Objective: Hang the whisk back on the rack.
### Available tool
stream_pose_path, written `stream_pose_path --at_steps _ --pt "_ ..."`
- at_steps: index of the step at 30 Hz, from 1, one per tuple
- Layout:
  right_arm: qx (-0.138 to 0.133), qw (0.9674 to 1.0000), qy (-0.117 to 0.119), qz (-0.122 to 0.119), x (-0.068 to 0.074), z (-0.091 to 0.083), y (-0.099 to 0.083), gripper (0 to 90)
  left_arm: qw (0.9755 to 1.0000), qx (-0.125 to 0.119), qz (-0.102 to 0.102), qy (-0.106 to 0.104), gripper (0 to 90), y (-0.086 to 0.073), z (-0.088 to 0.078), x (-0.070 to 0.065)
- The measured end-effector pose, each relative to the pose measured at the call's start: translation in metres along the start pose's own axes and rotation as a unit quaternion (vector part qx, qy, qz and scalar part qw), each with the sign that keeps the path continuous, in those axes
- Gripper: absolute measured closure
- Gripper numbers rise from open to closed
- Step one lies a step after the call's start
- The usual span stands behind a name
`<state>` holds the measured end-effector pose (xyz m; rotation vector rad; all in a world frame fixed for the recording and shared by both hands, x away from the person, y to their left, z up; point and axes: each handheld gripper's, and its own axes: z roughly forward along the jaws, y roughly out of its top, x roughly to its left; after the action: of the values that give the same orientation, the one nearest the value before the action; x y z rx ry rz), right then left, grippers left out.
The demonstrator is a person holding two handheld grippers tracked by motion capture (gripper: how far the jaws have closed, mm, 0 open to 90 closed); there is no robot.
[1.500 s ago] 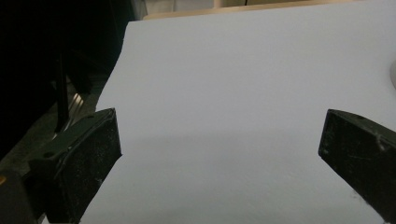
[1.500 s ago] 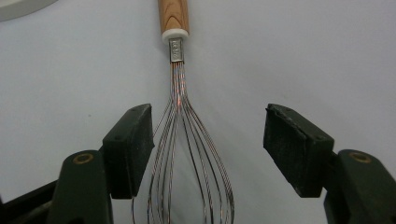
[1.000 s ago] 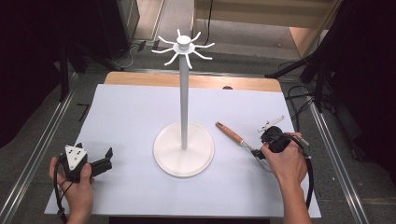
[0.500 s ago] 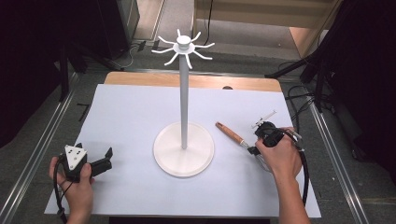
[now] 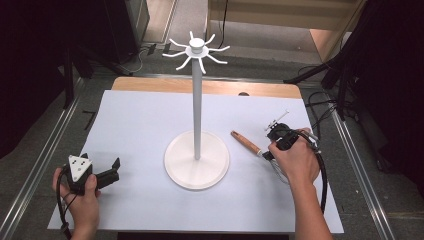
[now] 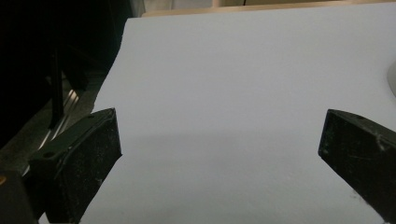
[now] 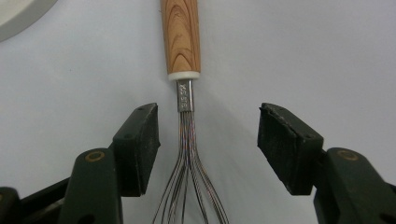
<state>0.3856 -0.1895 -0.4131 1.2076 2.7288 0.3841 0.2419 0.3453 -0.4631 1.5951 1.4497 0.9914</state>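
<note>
Right claw (image 7: pixel 208 140) had shifted along the whisk (image 7: pixel 184 65) toward its wooden handle, jaws closing a little but apart, wires and ferrule between them, untouched. Whisk lay flat on the desk (image 5: pixel 130 125), handle ahead of that claw. Left claw (image 6: pixel 219 149) sat idle, wide apart. Risk: thin wires could slip or splay if pinched off-centre.

- Left gripper (image 5: pixel 111 175): chunky black jaws, topped by a grey three-cornered plate with dark dots.
- Right gripper (image 7: pixel 208 140): black jaws, brass-coloured screws, black cable trailed.
</note>
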Motion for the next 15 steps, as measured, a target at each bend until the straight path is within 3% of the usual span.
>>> stream_pose_path --at_steps 10,13,15 --pt "0.024 0.9996 0.014 0.002 0.002 0.014 0.018 47.7 1.0000 0.003 0.003 0.000 0.0 0.000 0.000 0.000" --pt "0.030 0.9994 0.017 0.000 0.003 0.015 0.025 56.1 1.0000 0.001 0.003 -0.002 0.0 0.000 0.000 0.000" --pt "0.037 0.9991 0.018 0.002 0.004 0.017 0.030 56.5 1.0000 0.000 0.003 -0.002 0.0 0.000 0.000 0.000"
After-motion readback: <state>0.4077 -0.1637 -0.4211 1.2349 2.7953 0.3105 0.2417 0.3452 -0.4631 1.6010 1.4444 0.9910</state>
